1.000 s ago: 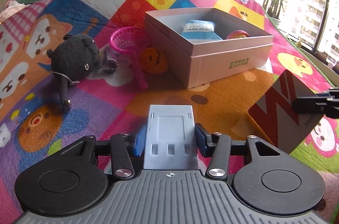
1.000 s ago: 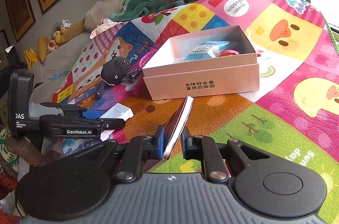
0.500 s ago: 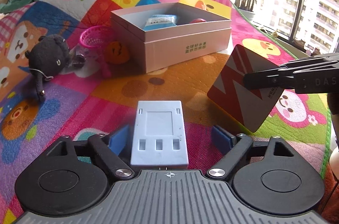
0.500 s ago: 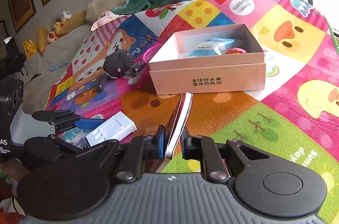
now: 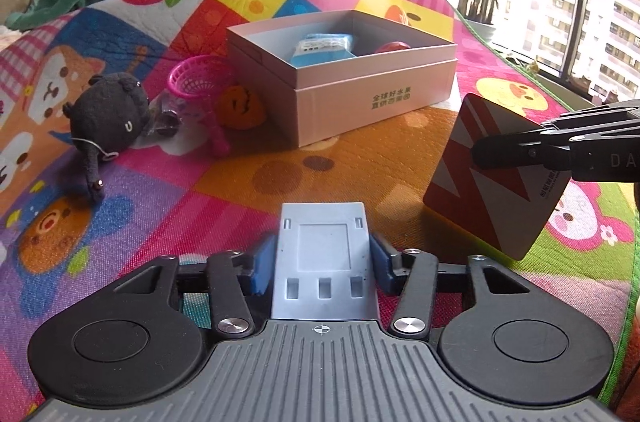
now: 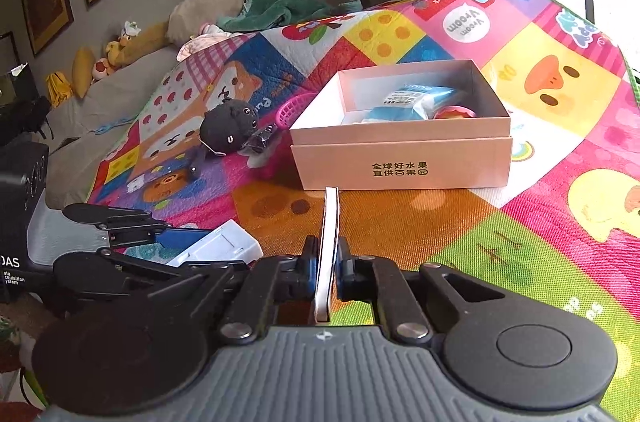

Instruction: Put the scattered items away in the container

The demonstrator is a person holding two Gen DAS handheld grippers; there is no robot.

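The grey plastic stand (image 5: 325, 254) is sitting stiff and light in your left claw (image 5: 323, 264), jaws closing on its side edges (slippery, so keep gripping low). Your right claw (image 6: 327, 268) is pinching the thin red card (image 6: 329, 242); the box (image 5: 372, 102) is waiting ahead.

The right claw (image 6: 327, 268) pinches a thin card (image 6: 329, 242) edge-on above the colourful play mat (image 6: 560, 222), with the open pink box (image 6: 400, 162) beyond and the left claw (image 6: 168, 242) gripping a white plastic piece (image 6: 220, 248).
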